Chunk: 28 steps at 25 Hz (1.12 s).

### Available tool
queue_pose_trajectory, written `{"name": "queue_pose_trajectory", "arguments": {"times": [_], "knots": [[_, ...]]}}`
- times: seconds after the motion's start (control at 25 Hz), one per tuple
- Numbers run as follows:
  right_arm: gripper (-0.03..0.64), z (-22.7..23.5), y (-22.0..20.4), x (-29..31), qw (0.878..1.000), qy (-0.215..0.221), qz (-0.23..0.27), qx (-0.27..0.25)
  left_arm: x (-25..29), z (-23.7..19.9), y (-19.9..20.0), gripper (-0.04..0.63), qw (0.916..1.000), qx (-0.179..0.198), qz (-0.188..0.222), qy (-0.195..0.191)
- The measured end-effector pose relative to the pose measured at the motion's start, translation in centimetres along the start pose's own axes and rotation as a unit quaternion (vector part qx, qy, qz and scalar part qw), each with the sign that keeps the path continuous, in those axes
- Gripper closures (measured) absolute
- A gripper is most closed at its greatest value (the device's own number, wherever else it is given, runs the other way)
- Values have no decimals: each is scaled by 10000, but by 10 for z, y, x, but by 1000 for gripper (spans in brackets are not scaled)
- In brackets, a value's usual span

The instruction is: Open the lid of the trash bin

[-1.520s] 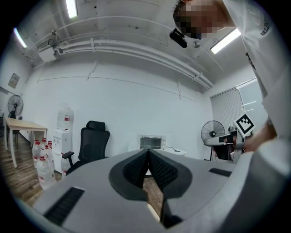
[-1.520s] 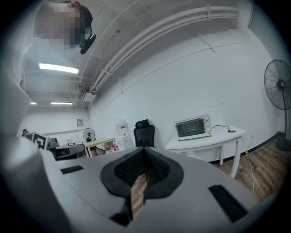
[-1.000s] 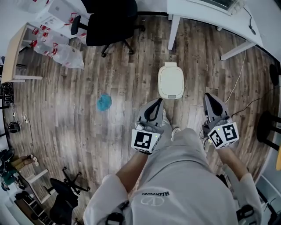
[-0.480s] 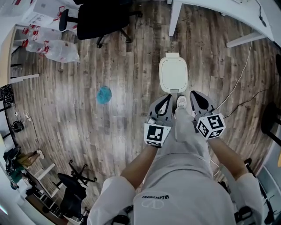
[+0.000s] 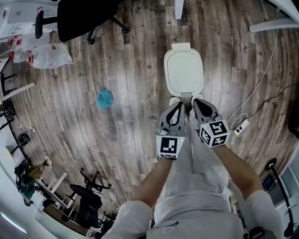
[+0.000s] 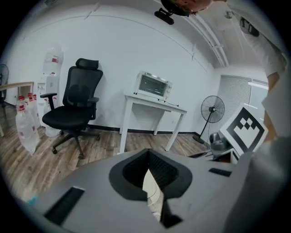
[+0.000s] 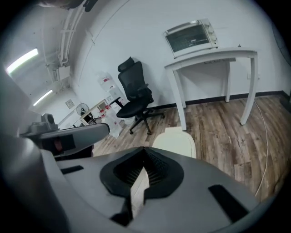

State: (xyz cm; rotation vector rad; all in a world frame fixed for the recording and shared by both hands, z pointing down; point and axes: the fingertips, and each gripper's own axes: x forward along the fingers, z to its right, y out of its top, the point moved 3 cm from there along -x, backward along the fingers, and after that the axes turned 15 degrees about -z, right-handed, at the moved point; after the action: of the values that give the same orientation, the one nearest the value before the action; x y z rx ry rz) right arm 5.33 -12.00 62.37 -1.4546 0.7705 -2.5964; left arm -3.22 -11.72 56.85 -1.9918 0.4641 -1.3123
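The trash bin point(image 5: 183, 72) stands on the wood floor with its cream lid down, just ahead of the person's feet. My left gripper point(image 5: 178, 105) and right gripper point(image 5: 196, 101) hang side by side just short of the bin's near edge, both shut with nothing in them. In the right gripper view the lid point(image 7: 176, 141) lies beyond my shut right gripper point(image 7: 144, 157). In the left gripper view only a sliver of the bin point(image 6: 153, 191) shows through the slit of my shut left gripper point(image 6: 150, 159).
A black office chair point(image 5: 79, 18) stands at the back left, with a clear bag of bottles point(image 5: 46, 56) beside it. A blue scrap point(image 5: 104, 99) lies on the floor to the left. White table legs point(image 5: 179, 7) rise behind the bin. A power strip with cables point(image 5: 240, 126) lies to the right.
The person has walked up to the bin, so it sits closer and larger in view. Both grippers have drawn together in front of it. The lid stays down.
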Motion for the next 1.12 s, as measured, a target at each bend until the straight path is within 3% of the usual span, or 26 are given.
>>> {"name": "queue_pose_trajectory", "arguments": {"times": [0.28,0.48,0.92,1.12], "knots": [[601,45,-63,82,9977,-107,-507,444,70,-17,-79,595,9994,-132,-331,-21],[600,55,-108,118,9950,-152,-719,670,85,-23,-116,595,9984,-183,-517,-98],[601,61,-124,163,9932,-190,-884,726,98,-27,-138,594,9981,-207,-550,-157],[601,64,-131,172,9918,-214,-982,787,103,-30,-139,595,9975,-405,-551,-156]]}}
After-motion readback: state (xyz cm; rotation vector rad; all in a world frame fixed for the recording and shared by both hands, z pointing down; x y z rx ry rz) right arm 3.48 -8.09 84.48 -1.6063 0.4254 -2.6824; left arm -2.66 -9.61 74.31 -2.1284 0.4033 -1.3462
